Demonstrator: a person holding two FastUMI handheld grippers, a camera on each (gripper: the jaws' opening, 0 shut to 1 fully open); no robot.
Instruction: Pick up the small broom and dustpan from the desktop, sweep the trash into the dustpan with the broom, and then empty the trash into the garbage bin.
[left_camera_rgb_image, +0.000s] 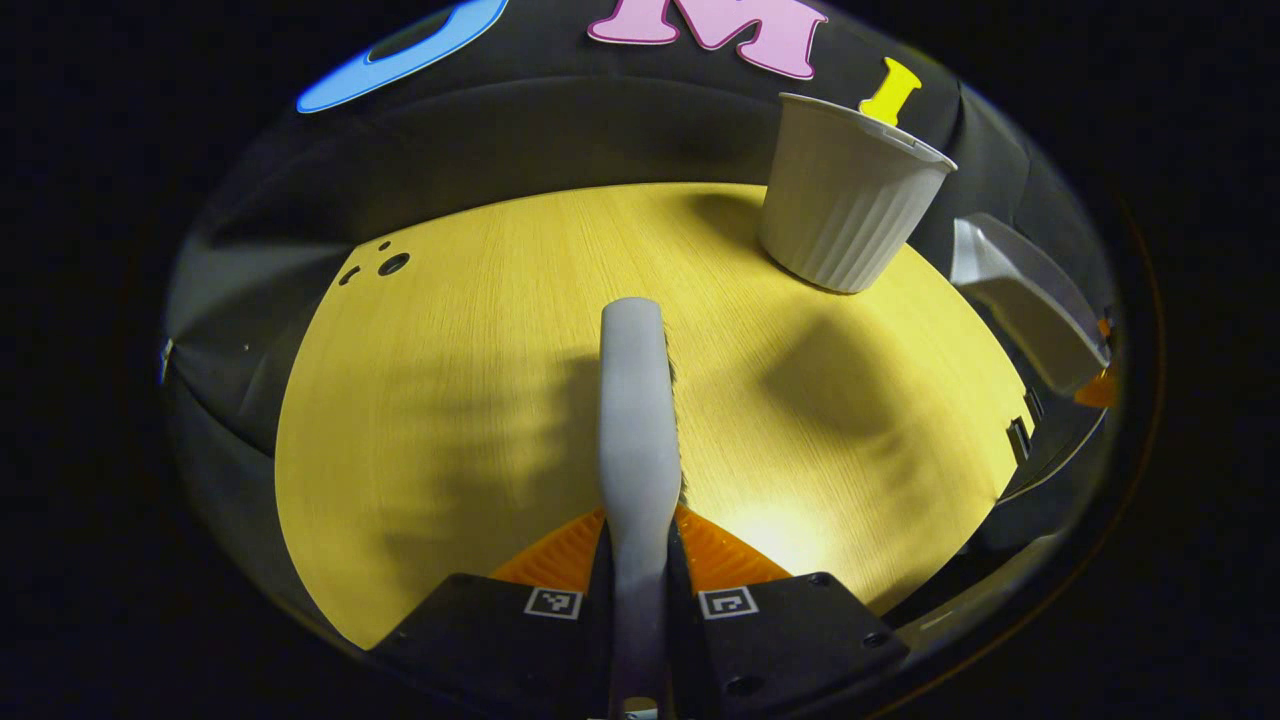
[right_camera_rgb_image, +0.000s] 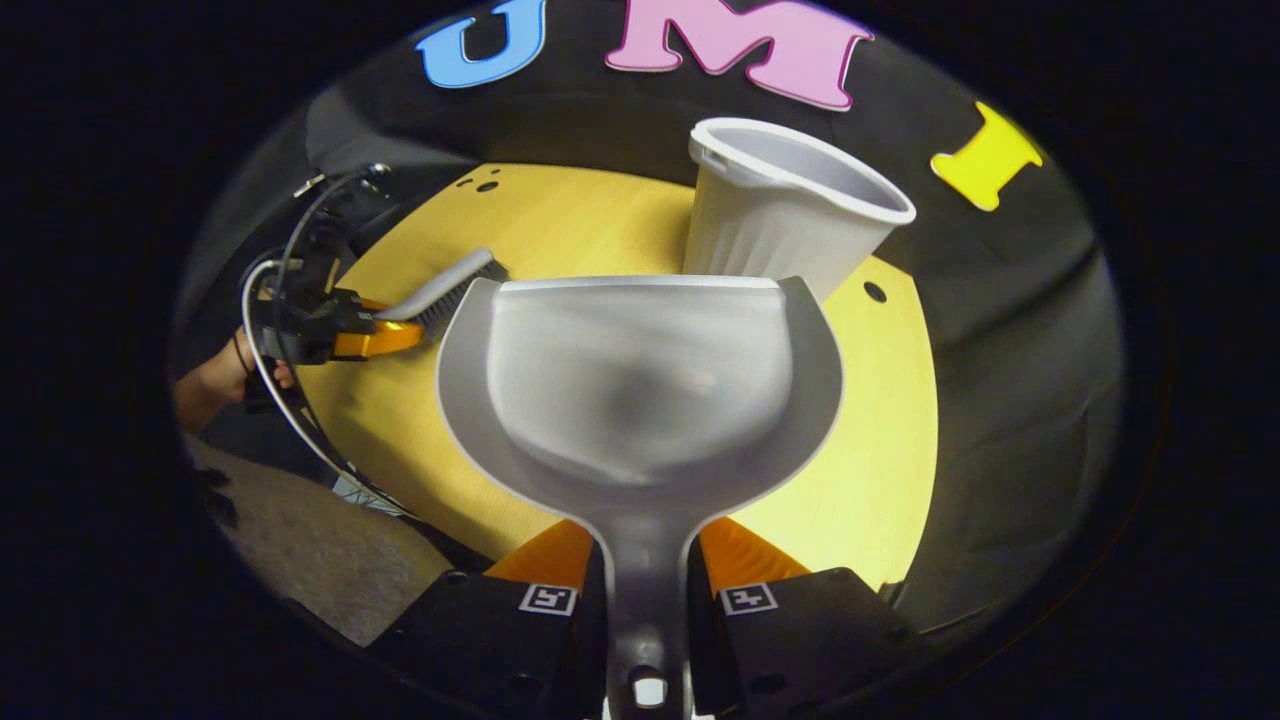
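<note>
My left gripper (left_camera_rgb_image: 640, 545) is shut on the handle of the small grey broom (left_camera_rgb_image: 637, 400), which points forward over the yellow desktop (left_camera_rgb_image: 450, 400). In the right gripper view, my right gripper (right_camera_rgb_image: 645, 570) is shut on the handle of the grey dustpan (right_camera_rgb_image: 640, 380), held above the desktop (right_camera_rgb_image: 880, 450) with its scoop facing up. The pan's inside looks bare. The white ribbed garbage bin (right_camera_rgb_image: 780, 215) stands just beyond the pan's front edge; it is also at the far right of the table in the left gripper view (left_camera_rgb_image: 850, 190). The broom (right_camera_rgb_image: 445, 290) and left gripper (right_camera_rgb_image: 370, 335) show left of the pan.
A person's hand (right_camera_rgb_image: 215, 385) with cables holds the left gripper at the table's left side. The dustpan's edge (left_camera_rgb_image: 1030, 300) shows at the right of the left gripper view. Small holes (left_camera_rgb_image: 392, 264) mark the table's far left corner. Floor (right_camera_rgb_image: 320, 550) lies below the table's near edge.
</note>
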